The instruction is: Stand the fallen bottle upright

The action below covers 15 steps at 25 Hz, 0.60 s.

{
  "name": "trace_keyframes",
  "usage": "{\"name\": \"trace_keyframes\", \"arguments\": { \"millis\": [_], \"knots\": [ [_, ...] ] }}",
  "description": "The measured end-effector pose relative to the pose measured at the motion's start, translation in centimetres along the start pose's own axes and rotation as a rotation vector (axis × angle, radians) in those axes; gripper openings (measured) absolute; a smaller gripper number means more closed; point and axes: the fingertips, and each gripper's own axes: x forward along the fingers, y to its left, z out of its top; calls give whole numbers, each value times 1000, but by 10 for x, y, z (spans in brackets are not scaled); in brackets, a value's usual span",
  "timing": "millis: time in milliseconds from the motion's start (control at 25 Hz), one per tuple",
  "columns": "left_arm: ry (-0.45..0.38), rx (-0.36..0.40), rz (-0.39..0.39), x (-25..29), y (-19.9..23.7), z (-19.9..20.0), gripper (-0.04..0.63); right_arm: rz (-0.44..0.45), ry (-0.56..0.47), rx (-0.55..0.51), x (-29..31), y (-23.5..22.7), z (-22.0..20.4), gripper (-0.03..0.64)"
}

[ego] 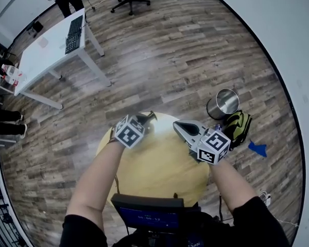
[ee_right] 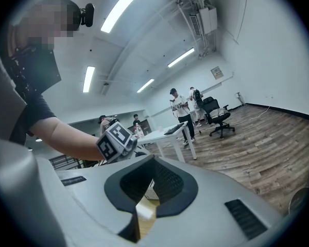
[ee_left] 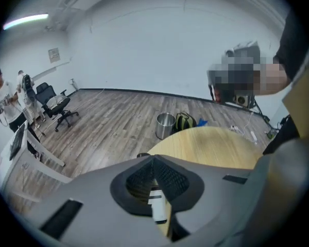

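- Head view: left tongs [ego: 148, 118] hang over the far edge of the round surface [ego: 159, 163]; right tongs [ego: 179, 126] are near its right edge.
- Left gripper view: left tongs [ee_left: 153, 159] are pinched narrow, tips meeting. A dark top, seemingly the bottle [ee_left: 142, 155], shows just past them at the surface's edge.
- Right gripper view: right tongs [ee_right: 153, 159] are narrow, tips together, holding nothing.

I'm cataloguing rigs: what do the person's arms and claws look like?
Both the left claw and right claw are grey with black meshed pads, each carrying a cube of black-and-white square markers. The person wears black short sleeves.
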Motion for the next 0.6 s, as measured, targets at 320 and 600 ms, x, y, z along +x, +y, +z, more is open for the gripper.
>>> {"name": "trace_keyframes", "arguments": {
  "millis": [320, 600],
  "knots": [
    [6, 10, 30, -17, 14, -19, 23, 15, 7, -7, 15, 18, -1, 20],
    [133, -8, -11, 26, 29, -8, 54, 8, 7, 7, 13, 13, -2, 20]
  ]
}}
